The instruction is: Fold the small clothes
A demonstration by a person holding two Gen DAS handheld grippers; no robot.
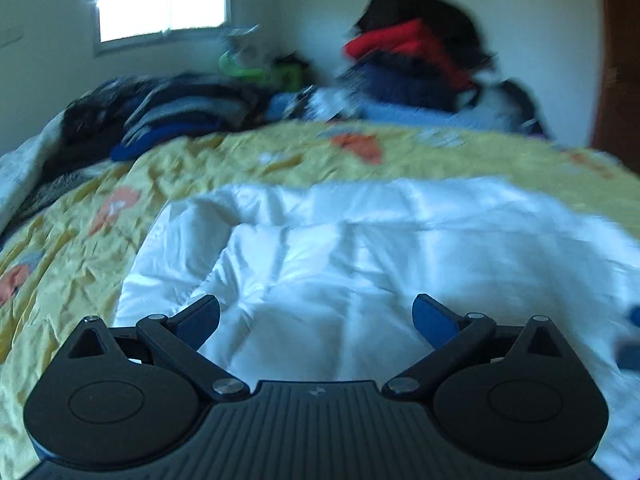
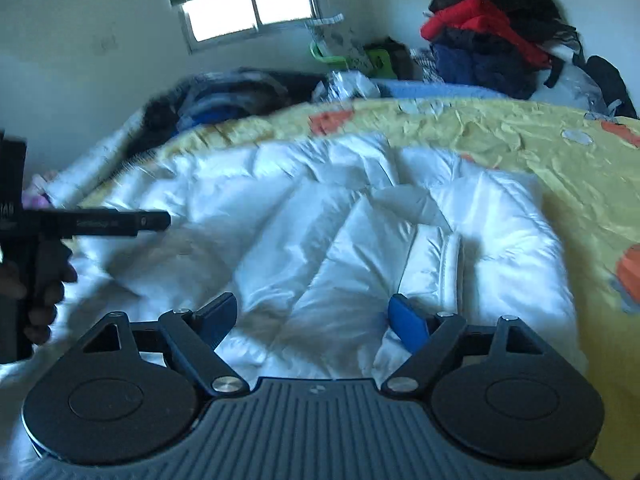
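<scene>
A white puffy quilted garment (image 1: 360, 256) lies spread on the yellow patterned bedspread (image 1: 72, 248); it also shows in the right wrist view (image 2: 312, 220), with a white trimmed edge (image 2: 452, 268) near the right finger. My left gripper (image 1: 316, 316) is open and empty, low over the garment's near part. My right gripper (image 2: 312, 316) is open and empty, just above the garment. The left gripper's body shows at the left edge of the right wrist view (image 2: 100, 222), held in a hand.
Folded dark and blue clothes (image 1: 172, 116) are stacked at the back left of the bed. A tall pile of red, navy and black clothes (image 2: 492, 40) stands at the back right. A window (image 2: 248, 8) is in the far wall. The bedspread (image 2: 560, 168) extends to the right.
</scene>
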